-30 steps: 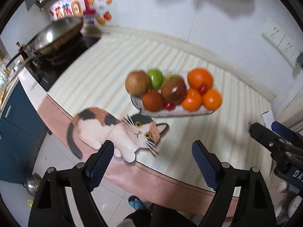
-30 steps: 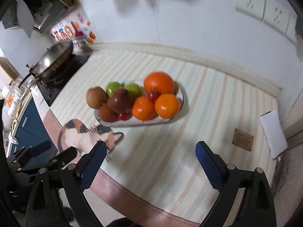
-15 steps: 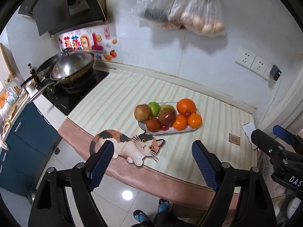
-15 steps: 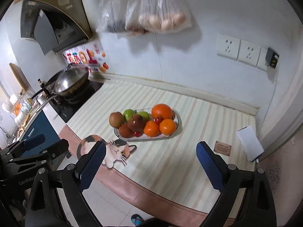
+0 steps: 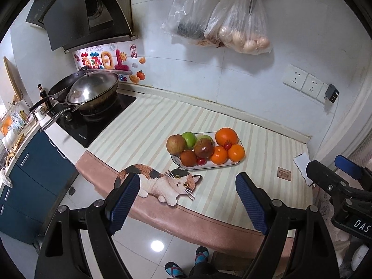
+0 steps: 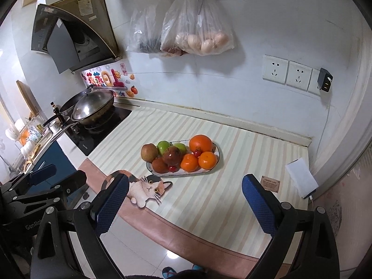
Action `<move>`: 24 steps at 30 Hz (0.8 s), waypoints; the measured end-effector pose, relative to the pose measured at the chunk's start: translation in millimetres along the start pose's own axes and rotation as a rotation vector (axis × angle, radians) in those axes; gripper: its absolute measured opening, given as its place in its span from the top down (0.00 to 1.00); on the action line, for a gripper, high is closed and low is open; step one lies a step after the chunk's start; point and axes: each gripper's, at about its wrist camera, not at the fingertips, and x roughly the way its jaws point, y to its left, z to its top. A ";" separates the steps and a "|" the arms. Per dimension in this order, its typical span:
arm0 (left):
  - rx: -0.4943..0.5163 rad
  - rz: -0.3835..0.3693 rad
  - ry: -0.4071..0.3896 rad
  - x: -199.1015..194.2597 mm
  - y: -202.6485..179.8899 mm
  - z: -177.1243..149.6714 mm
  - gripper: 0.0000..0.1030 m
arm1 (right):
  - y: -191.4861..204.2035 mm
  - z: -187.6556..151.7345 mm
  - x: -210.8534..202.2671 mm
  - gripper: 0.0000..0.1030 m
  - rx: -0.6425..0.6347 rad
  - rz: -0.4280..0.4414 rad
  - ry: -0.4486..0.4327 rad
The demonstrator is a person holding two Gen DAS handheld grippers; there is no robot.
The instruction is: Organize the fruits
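Observation:
A white oval plate [image 5: 234,164] [image 6: 217,162] on the striped counter holds a pile of fruit: oranges [image 5: 226,135] [image 6: 200,142], green apples [image 5: 188,139] [image 6: 163,146], brown-red apples [image 5: 175,143] [image 6: 148,151], a dark pomegranate [image 5: 203,148] [image 6: 171,155] and small red fruits. My left gripper [image 5: 187,195] is open and empty, held back from the counter's front edge, well short of the plate. My right gripper [image 6: 184,197] is open and empty, likewise back over the floor.
A cat-shaped mat [image 5: 162,183] [image 6: 145,187] lies at the counter's front edge. A wok [image 5: 93,90] sits on the stove at left. A small brown card [image 6: 270,182] and a white box [image 6: 301,177] lie at right. Bags hang on the wall [image 6: 197,34].
Both grippers have pulled up and back from the counter; the plate of fruit now looks smaller and farther away. Both stay open and empty.

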 end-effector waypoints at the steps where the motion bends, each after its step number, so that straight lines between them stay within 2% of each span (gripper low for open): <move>1: 0.000 0.007 -0.003 4.2 -0.9 2.4 0.18 | -1.6 1.9 5.3 0.03 0.002 -0.005 0.002; 4: 0.009 0.023 0.001 17.5 -5.0 9.8 0.05 | -5.6 9.4 24.4 0.03 0.009 -0.017 0.007; 11: 0.013 0.053 -0.010 45.2 -12.1 25.0 0.05 | -11.7 29.5 62.7 0.03 0.008 -0.038 0.003; 15: 0.004 0.059 0.014 62.6 -13.4 30.1 0.05 | -15.6 38.0 79.4 0.03 0.010 -0.055 0.002; 24: -0.023 0.070 0.047 83.1 -13.2 33.1 0.05 | -22.5 39.6 108.6 0.03 0.006 -0.056 0.042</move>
